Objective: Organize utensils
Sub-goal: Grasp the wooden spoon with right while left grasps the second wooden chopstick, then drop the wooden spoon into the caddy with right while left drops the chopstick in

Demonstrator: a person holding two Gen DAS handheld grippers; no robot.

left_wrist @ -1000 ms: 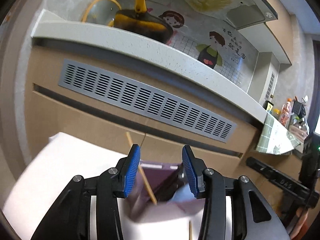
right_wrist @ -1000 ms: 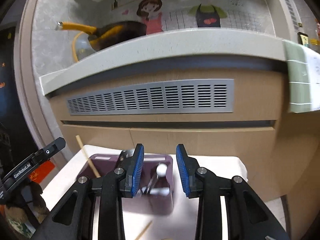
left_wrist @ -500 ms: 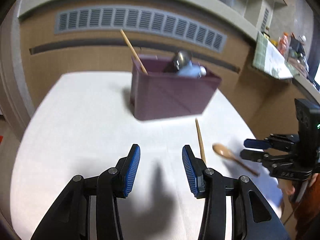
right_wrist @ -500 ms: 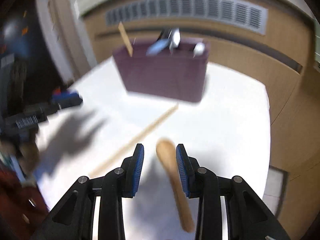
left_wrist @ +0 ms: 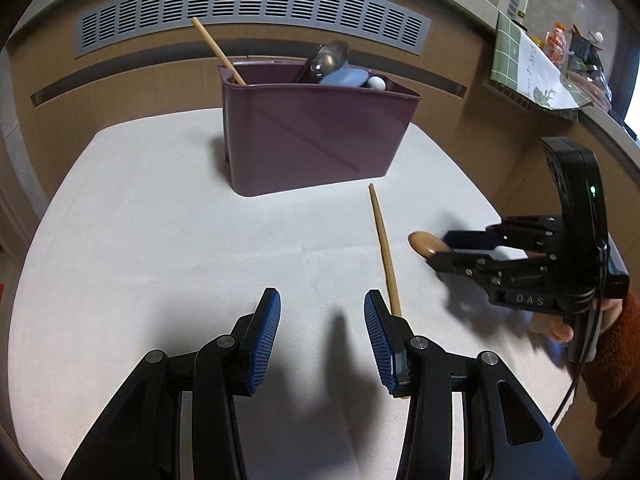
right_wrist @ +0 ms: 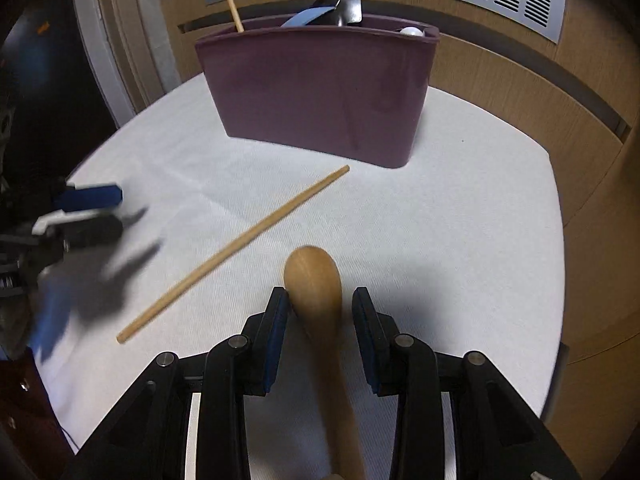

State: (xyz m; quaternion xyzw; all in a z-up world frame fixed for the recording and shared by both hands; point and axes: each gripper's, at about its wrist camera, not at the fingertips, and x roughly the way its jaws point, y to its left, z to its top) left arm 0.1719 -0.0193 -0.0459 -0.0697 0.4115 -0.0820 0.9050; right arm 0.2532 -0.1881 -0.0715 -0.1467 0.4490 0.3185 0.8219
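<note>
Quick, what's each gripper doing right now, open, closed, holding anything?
Left gripper: open, holding nothing, above the white table.
Right gripper: open, straddling the wooden spoon, not clamped on it.

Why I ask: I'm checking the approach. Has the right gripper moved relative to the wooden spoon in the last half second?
Yes. The right gripper has advanced toward the purple bin; the wooden spoon bowl now lies between its open jaws.

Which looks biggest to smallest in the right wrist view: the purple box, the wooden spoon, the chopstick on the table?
1. Purple box
2. Wooden spoon, though it's nearest the camera, so that may exaggerate it
3. Chopstick, longest but thinnest
</note>
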